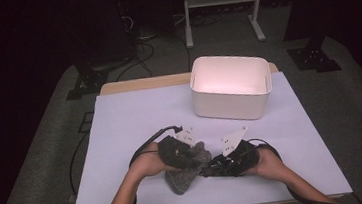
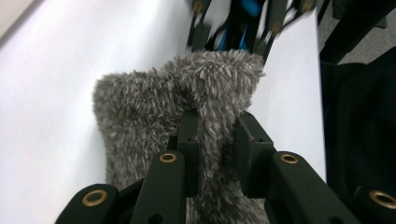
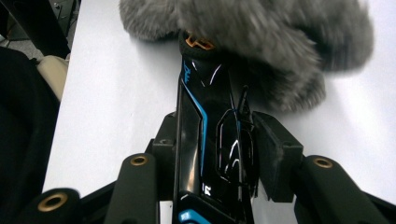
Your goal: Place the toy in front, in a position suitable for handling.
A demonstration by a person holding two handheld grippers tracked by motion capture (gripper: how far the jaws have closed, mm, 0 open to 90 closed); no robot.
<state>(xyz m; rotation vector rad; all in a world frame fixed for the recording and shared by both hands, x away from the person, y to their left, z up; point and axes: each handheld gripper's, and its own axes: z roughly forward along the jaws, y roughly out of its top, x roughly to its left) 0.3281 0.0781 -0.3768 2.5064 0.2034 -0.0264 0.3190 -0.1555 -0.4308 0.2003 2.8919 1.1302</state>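
A grey fluffy pouch (image 1: 182, 178) lies near the front of the lilac mat. In the left gripper view the pouch (image 2: 149, 98) has its edge pinched between the jaws of my left gripper (image 2: 217, 128), which is shut on it. My right gripper (image 3: 217, 135) is shut on a slim black object with blue lines (image 3: 205, 116), whose far tip reaches the fluff of the pouch (image 3: 261, 28). From above, my left gripper (image 1: 196, 155) and right gripper (image 1: 214, 168) meet almost tip to tip over the pouch. That black object (image 2: 233, 23) is blurred at the pouch's mouth.
A white bin (image 1: 231, 99) stands at the far right of the table with nothing visible inside. The lilac mat (image 1: 130, 117) covers the tabletop. Cables trail from both grippers towards the person.
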